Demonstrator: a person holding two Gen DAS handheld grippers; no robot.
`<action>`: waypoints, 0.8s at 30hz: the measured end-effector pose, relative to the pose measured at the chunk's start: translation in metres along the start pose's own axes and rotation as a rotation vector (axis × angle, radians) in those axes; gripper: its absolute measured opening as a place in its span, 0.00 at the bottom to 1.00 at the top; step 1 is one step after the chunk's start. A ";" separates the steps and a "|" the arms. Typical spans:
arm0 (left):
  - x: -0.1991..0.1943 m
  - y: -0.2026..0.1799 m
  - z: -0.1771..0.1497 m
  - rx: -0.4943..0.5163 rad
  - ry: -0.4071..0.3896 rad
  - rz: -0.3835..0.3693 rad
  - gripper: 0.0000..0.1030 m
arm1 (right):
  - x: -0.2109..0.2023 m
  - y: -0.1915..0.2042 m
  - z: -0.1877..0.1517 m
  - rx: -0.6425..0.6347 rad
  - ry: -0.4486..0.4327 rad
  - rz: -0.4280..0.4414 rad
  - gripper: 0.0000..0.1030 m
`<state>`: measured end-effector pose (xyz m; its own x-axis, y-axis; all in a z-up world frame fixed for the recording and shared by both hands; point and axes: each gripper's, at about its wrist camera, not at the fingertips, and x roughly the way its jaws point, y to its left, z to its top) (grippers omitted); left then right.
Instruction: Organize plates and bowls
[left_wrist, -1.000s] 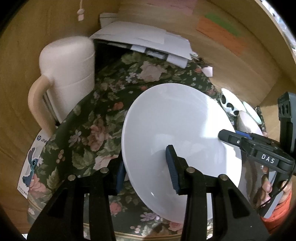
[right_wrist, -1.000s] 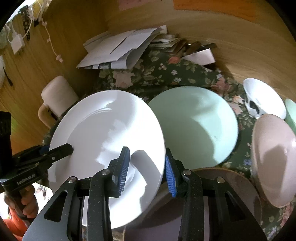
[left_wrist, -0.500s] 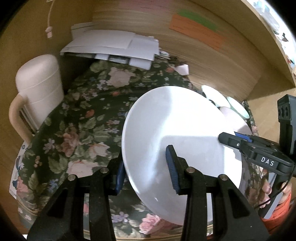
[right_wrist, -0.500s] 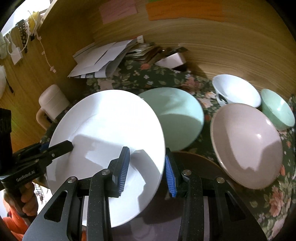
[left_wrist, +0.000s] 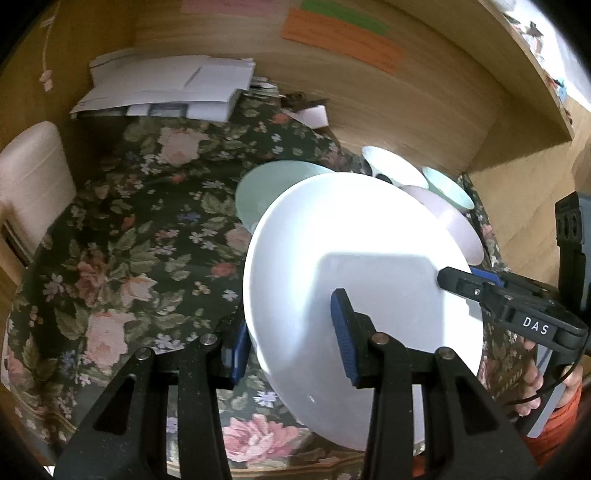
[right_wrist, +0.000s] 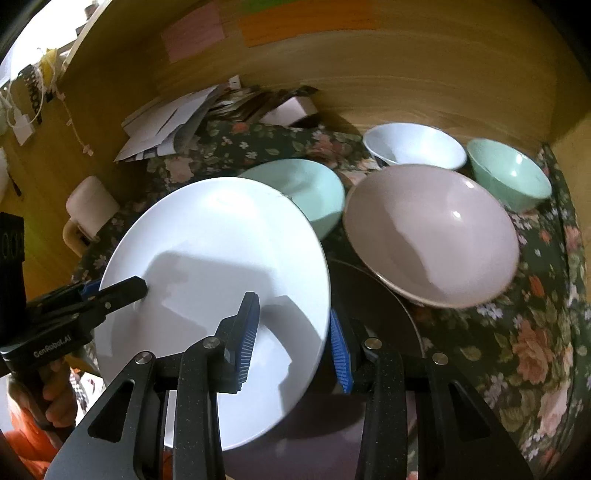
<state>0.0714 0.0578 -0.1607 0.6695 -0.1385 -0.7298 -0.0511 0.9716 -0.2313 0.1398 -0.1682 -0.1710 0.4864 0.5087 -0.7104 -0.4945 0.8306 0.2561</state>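
"DAS" label on right gripper (left_wrist: 458, 280)

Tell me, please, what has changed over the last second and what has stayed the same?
The white plate, gripped at opposite rims by the left gripper and right gripper, has been carried sideways, towards the pink bowl. Both grips are unchanged; the bowls stayed put.

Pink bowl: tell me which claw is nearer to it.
Right. The right claw grips the white plate's edge beside the pink bowl; the left claw holds the plate's far edge.
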 end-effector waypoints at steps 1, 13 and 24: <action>0.001 -0.003 -0.001 0.005 0.006 -0.003 0.39 | -0.001 -0.003 -0.001 0.006 0.000 -0.002 0.33; 0.021 -0.026 -0.014 0.035 0.072 -0.024 0.39 | -0.002 -0.026 -0.023 0.065 0.028 -0.022 0.33; 0.036 -0.033 -0.024 0.038 0.120 -0.022 0.39 | 0.006 -0.038 -0.034 0.097 0.063 -0.019 0.33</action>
<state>0.0794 0.0158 -0.1952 0.5766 -0.1795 -0.7971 -0.0079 0.9743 -0.2251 0.1370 -0.2049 -0.2073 0.4471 0.4795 -0.7551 -0.4120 0.8597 0.3019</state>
